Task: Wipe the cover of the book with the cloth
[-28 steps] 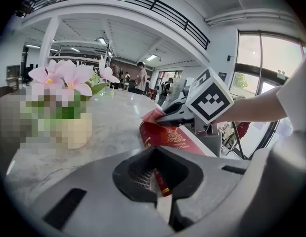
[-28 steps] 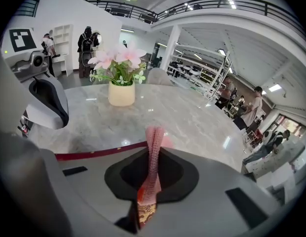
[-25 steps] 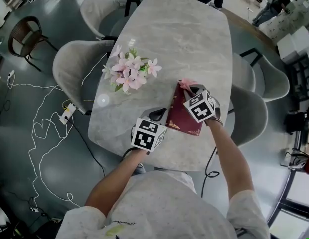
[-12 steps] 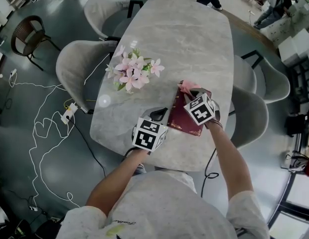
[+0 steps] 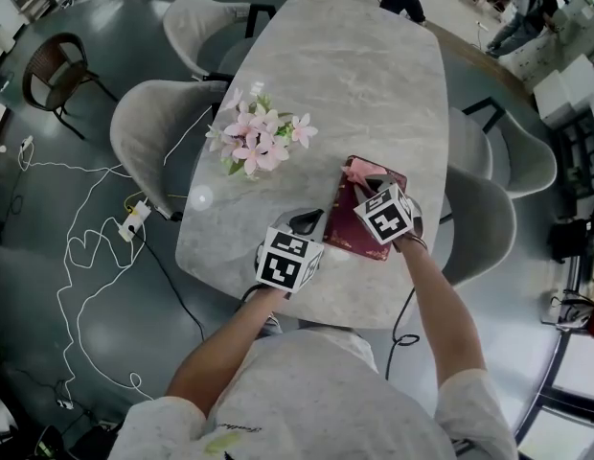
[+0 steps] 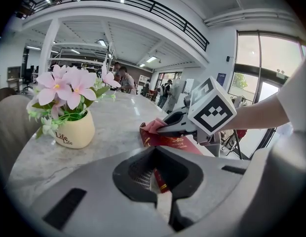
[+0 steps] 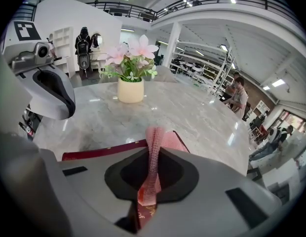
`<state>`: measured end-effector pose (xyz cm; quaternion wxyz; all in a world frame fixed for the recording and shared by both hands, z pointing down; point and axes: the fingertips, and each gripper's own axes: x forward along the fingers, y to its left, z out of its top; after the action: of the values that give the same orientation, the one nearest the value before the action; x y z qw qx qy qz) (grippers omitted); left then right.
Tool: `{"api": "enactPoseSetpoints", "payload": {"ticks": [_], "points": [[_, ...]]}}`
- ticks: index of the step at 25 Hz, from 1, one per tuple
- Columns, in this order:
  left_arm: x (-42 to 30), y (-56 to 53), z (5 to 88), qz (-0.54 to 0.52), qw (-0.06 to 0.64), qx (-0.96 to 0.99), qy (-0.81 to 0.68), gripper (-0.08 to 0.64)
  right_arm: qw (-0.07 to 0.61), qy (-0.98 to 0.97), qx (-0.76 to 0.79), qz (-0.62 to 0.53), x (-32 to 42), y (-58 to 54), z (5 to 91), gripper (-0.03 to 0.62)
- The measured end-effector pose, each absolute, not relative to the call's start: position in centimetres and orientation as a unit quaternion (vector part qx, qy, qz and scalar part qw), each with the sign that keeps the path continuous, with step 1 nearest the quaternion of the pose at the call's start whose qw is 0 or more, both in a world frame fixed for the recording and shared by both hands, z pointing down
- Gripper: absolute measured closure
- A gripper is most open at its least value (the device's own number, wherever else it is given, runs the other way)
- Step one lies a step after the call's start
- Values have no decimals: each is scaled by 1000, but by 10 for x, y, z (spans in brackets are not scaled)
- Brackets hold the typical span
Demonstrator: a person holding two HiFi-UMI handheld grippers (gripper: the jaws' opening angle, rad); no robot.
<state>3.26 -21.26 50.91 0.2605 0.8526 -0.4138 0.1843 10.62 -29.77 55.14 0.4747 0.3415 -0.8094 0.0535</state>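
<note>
- The oval marble table (image 5: 354, 75) fills the middle of the head view, its pale grey veined top mostly bare.
- Grey upholstered chairs (image 5: 148, 137) stand along both long sides of the table. A dark wicker chair (image 5: 43, 70) stands well apart on the floor to the left.
- White cables (image 5: 81, 247) loop over the grey floor beside the left chairs.
- The dark red book (image 5: 347, 222) lies flat near the table's near right edge, with gold print on its cover.
- The potted pink flowers (image 5: 257, 142) stand upright on the table to the left of the book, apart from it. The cream pot carries the word "Life".
- The left gripper (image 5: 311, 223) sits at the book's near left edge. In the left gripper view its jaws are drawn together, with the book's edge caught in the hollow between them.
- The right gripper (image 5: 367, 180) lies over the book's cover, with its jaws closed tight on the cloth.
- The pink cloth (image 5: 358, 169) is pinched into a narrow upright fold between the right jaws. Its free end rests on the far part of the cover, near the far edge.
</note>
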Motion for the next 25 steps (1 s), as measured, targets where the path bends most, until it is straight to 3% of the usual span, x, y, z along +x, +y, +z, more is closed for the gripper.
{"api": "enactPoseSetpoints", "payload": {"ticks": [25], "points": [[30,-199,501,186,249,868,-387,552,473,-803,354,71,99,-266,552,574]]}}
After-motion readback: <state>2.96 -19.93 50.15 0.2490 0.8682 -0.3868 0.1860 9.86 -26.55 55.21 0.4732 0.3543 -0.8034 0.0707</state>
